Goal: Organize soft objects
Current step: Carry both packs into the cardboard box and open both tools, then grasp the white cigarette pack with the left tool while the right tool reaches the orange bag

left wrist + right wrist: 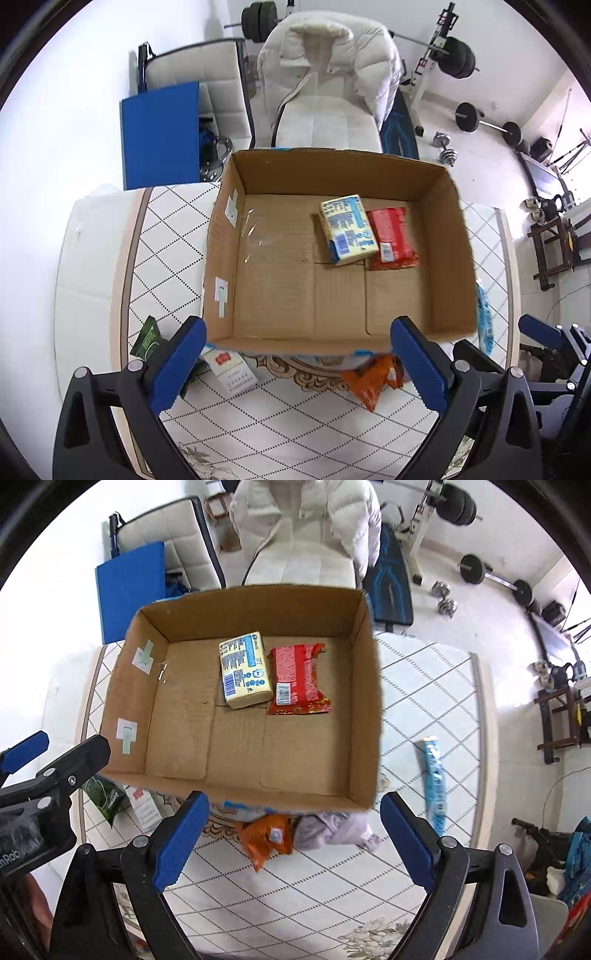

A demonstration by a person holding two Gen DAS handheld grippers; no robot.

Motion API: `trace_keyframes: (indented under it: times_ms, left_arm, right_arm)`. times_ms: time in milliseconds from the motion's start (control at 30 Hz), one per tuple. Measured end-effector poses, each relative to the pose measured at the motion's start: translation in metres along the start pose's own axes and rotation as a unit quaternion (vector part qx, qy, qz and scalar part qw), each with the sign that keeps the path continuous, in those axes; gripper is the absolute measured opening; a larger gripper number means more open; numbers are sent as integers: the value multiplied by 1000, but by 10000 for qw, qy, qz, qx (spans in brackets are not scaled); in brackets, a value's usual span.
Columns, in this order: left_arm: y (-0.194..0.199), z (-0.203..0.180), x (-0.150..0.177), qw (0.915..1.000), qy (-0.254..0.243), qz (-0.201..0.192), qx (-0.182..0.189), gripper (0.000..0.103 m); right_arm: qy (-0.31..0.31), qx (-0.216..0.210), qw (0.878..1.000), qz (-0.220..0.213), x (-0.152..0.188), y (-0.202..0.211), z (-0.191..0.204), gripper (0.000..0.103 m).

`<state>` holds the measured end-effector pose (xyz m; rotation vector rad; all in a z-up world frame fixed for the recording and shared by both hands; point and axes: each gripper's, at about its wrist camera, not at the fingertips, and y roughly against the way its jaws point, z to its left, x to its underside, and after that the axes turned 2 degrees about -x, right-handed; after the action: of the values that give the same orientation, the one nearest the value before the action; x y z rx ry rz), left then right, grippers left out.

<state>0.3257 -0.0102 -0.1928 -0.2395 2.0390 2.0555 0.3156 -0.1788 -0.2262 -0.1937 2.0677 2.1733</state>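
A table point(110, 258) with a white top crossed by dotted diamond lines stands in a room with pale floor tiles; behind it are a blue panel point(160, 133), a cream chair draped with a white puffer jacket point(325, 62), and barbells point(484, 122) on the floor.

The left gripper point(295, 354) hangs above the near rim of an open cardboard box point(454, 236), its blue pads spread wide with nothing between them. Left of its left finger lie a green packet point(147, 338) and a white pack with a red mark point(229, 371). Ahead, inside the box, a yellow tissue pack point(349, 229) touches a red wrapper point(393, 236). Just inside its right finger, an orange snack bag point(369, 380) pokes from under the box edge.

The right gripper point(295, 838) is likewise spread and empty. Between its fingers lie the orange bag and what looks like a crumpled lilac cloth point(332, 829). Beyond its right finger lies a blue wrapped bar point(434, 779).
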Motion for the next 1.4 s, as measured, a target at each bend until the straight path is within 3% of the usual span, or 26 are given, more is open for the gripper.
trace_keyframes:
  times_ms: [133, 267, 367, 500, 700, 800, 867, 900, 967, 1000, 1033, 1100, 1233, 1400]
  left_arm:
    - [21, 0, 19, 9998, 146, -99, 99, 102]
    - [31, 9, 36, 9989, 417, -84, 189, 102]
    - [25, 26, 55, 9970, 753, 41, 164, 102]
    - [-1, 48, 81, 9925, 1142, 430, 83, 102]
    - [-52, 97, 129, 9765, 1856, 1093, -68, 102]
    - [-71, 123, 148, 9647, 2276, 1323, -62, 102]
    - [-82, 141, 155, 9562, 2551, 1436, -47, 102]
    - [-87, 148, 156, 9528, 2659, 1465, -23, 102]
    - [-98, 157, 155, 9481, 2795, 1515, 21, 102]
    - [-105, 159, 153, 9474, 2799, 1549, 74, 102]
    - [-112, 158, 150, 9474, 2773, 1591, 109, 102]
    - [-127, 156, 145, 9484, 2685, 1680, 129, 102]
    - [-161, 137, 133, 9539, 2338, 1879, 72, 102]
    - [-205, 116, 123, 9541, 2030, 2200, -87, 102]
  right_arm:
    - [7, -126, 9998, -175, 22, 25, -3, 96]
    - [-224, -419, 9988, -79, 41, 26, -12, 96]
    - [-703, -606, 9955, 201, 62, 1, -26, 96]
    - [-1459, -1196, 9773, 963, 90, -65, -39, 96]
    - [-2409, -1870, 9409, 1473, 113, -141, -31, 96]
    - [-2644, -1957, 9329, 1465, 115, -160, -21, 96]
    - [-2691, -1877, 9341, 1407, 111, -173, -11, 96]
    - [-2681, -1767, 9369, 1383, 109, -179, -5, 94]
    - [-2651, -1635, 9399, 1400, 105, -187, 3, 74]
    - [-2634, -1576, 9405, 1460, 106, -190, 6, 56]
    - [-2629, -1557, 9401, 1510, 106, -194, 6, 44]
    - [-2567, -1506, 9419, 1560, 113, -195, 7, 32]
    - [-2245, -1266, 9521, 1646, 128, -188, 7, 30]
    - [-2035, -1153, 9578, 1674, 136, -183, 1, 33]
